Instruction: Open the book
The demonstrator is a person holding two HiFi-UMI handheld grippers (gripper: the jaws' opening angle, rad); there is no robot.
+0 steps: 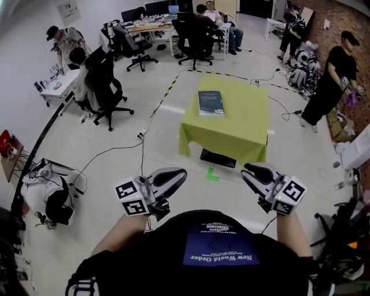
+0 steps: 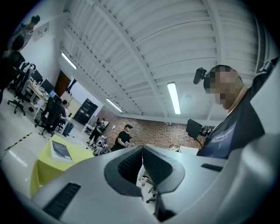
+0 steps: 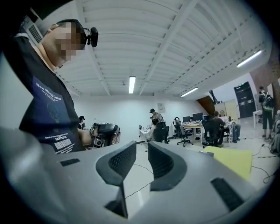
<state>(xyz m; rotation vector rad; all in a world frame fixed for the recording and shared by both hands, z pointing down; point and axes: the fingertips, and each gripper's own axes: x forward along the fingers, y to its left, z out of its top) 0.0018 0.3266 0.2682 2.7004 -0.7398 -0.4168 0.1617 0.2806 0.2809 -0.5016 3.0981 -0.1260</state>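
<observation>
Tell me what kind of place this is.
Probably an open-plan office or robotics lab. There are desks with monitors, swivel chairs, people at work, and floor tape marking off a cloth-covered table that holds a book.

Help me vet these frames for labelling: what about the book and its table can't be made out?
- Book cover print: too small in head view and left gripper view.
- Table: its top and legs are hidden by the yellow cloth in every view.
- Book, right gripper view: not visible; only cloth shows beyond the right gripper.
</observation>
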